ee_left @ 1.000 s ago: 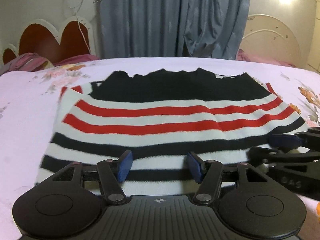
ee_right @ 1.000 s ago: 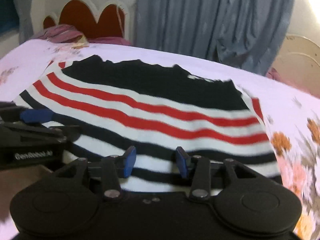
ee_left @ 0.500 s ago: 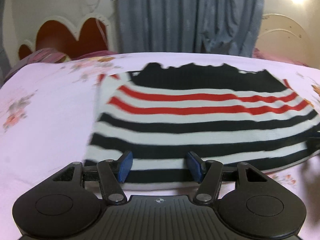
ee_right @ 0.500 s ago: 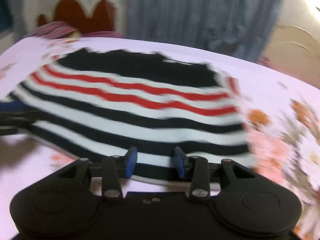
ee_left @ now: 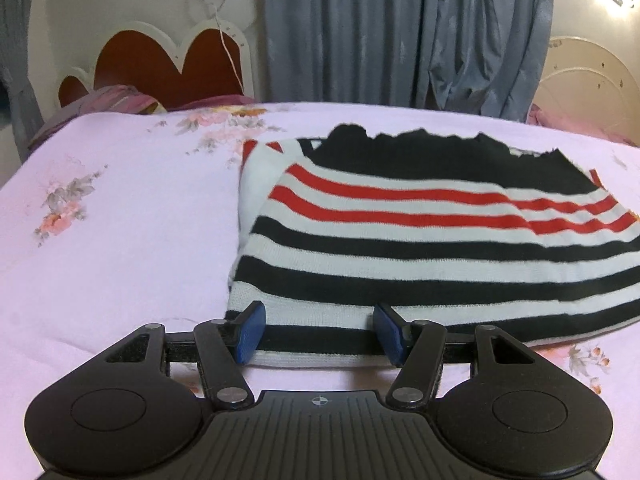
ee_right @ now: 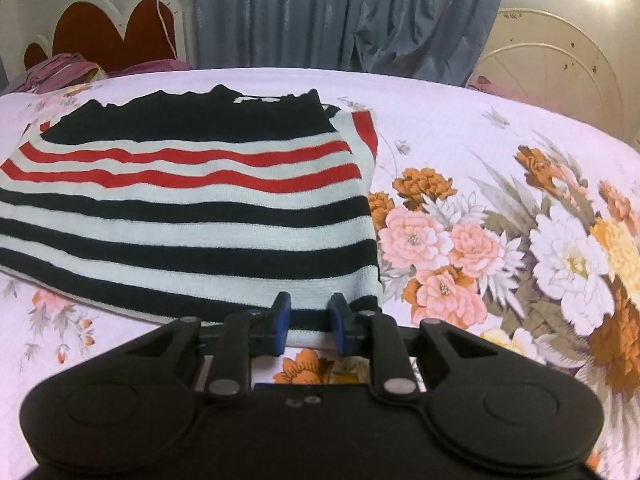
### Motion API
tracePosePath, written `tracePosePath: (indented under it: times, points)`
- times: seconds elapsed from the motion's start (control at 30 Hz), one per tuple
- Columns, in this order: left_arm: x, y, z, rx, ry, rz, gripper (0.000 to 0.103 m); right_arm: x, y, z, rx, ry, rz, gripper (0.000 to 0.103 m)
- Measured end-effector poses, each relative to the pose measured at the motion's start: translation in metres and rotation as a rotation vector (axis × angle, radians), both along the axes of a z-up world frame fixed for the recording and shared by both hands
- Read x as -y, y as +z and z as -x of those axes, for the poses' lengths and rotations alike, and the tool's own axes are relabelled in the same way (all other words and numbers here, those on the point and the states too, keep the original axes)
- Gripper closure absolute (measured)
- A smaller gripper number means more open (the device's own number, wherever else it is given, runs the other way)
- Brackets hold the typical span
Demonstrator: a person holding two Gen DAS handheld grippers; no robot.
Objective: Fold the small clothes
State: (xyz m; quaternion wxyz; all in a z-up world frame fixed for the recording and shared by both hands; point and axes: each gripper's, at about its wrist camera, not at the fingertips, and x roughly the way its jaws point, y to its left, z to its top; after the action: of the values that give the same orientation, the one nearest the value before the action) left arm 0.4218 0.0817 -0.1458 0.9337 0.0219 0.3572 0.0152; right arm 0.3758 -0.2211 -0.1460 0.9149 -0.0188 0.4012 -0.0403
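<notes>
Left gripper point(ee_left: 318, 334): jaws wide apart, holding nothing, poised at the sweater's point(ee_left: 420, 240) near hem by its left corner; contact cannot be told.
Right gripper point(ee_right: 308, 322): jaws narrower but apart, empty, at the near hem by the sweater's point(ee_right: 192, 216) right corner.
Sweater: folded flat on the bed point(ee_left: 112, 240), striped black, white and red, black band on the far side.
Edges: bare sheet left of the sweater; floral sheet point(ee_right: 500, 240) right of it; curtain point(ee_left: 400, 32) and headboard point(ee_left: 160, 64) beyond it.
Change: a second ago the grippers sat side by side at mid-hem; now each sits at its own corner.
</notes>
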Motion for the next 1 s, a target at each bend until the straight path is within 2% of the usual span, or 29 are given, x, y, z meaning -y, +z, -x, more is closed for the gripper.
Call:
tracePosePath:
  times: [0.03,0.37,0.53,0.63,0.73,0.8,0.9,1.0]
  points:
    - [-0.002,0.0,0.001,0.001,0.003,0.004,0.044,0.001,0.002,0.002,0.007,-0.006,0.003,0.078]
    - [-0.015,-0.014,-0.006,-0.016,0.017,0.078,0.044,0.013,-0.01,0.004,-0.011,-0.013,-0.036,0.08]
    - [-0.014,-0.007,-0.003,-0.023,0.015,0.06,0.044,0.011,-0.008,0.004,-0.015,0.007,-0.011,0.079]
    - [-0.02,-0.001,0.003,-0.006,0.053,0.021,0.043,0.015,0.002,0.01,-0.001,0.0,-0.035,0.077]
    - [-0.037,-0.013,-0.002,-0.069,0.077,0.082,0.044,0.017,-0.004,0.01,-0.027,0.011,-0.025,0.079]
    - [-0.047,-0.019,-0.002,-0.066,0.084,0.148,0.043,0.016,-0.007,0.009,-0.032,0.011,-0.02,0.079]
    - [-0.043,-0.022,-0.005,-0.065,0.078,0.112,0.039,0.017,-0.01,0.008,-0.029,0.013,-0.016,0.079]
    - [-0.043,-0.024,-0.006,-0.067,0.094,0.122,0.037,0.019,-0.012,0.008,-0.017,0.012,-0.03,0.079]
